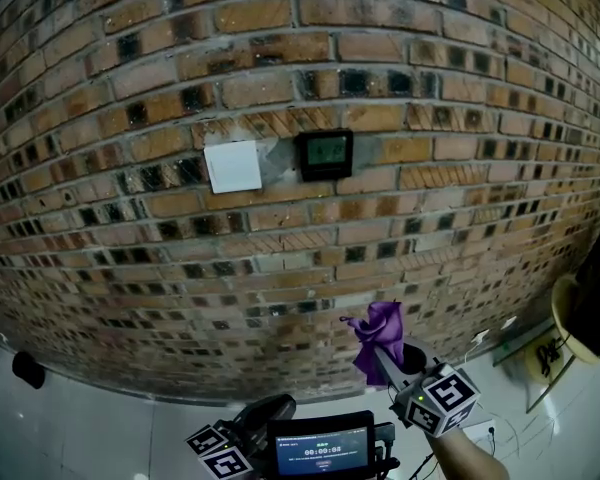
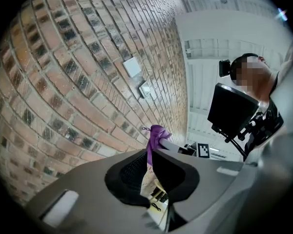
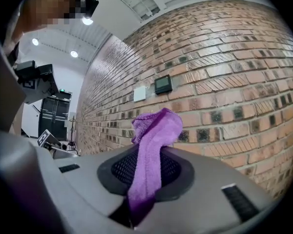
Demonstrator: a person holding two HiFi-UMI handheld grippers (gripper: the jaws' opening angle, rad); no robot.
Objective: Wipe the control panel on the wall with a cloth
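The black control panel [image 1: 325,154] sits on the brick wall [image 1: 130,78] at about the middle of the head view, next to a white switch plate [image 1: 232,166]. Well below it and to the right, my right gripper [image 1: 385,360] is shut on a purple cloth [image 1: 378,330] that bunches above its jaws. In the right gripper view the cloth [image 3: 154,130] runs down between the pads, with the panel [image 3: 162,84] far ahead on the wall. My left gripper [image 1: 273,408] is low at the bottom, its jaws [image 2: 149,174] closed together and holding nothing. The panel [image 2: 145,89] is small and distant in that view.
A small screen [image 1: 320,448] showing a timer is at the bottom between the grippers. A dark round object [image 1: 27,368] lies on the pale floor at left. At the right stand a tan rounded object [image 1: 570,320] and a glass-topped frame [image 1: 536,360].
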